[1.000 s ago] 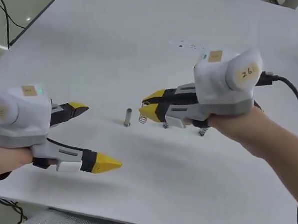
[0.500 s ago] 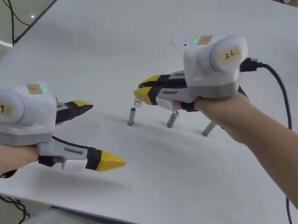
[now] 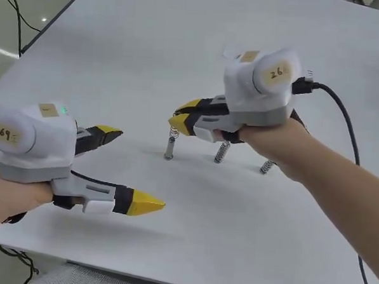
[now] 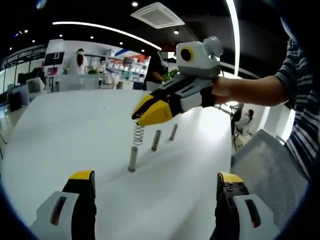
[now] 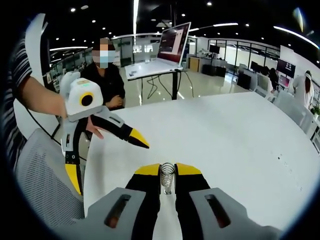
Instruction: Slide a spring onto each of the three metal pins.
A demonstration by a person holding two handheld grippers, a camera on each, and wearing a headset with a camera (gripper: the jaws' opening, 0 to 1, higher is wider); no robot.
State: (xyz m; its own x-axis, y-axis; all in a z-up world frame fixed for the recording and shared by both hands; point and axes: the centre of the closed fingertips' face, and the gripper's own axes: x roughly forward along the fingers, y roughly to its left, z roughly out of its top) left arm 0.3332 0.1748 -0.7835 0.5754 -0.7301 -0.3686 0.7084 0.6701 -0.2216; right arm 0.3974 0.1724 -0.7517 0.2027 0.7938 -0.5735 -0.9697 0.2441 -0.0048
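White surface (image 3: 181, 52): right gripper (image 3: 176, 120) jaws pinch the light, squashy spring (image 3: 173, 134) by its top, over a pin (image 3: 169, 150); left gripper (image 3: 139, 170) jaws gape.

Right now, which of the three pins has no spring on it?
The bare pin under the right gripper, which holds a spring above it; the other two pins already wear springs.

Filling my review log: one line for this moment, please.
right tongs: shut on spring, over bare pin | left tongs: open, empty | two pins: sprung
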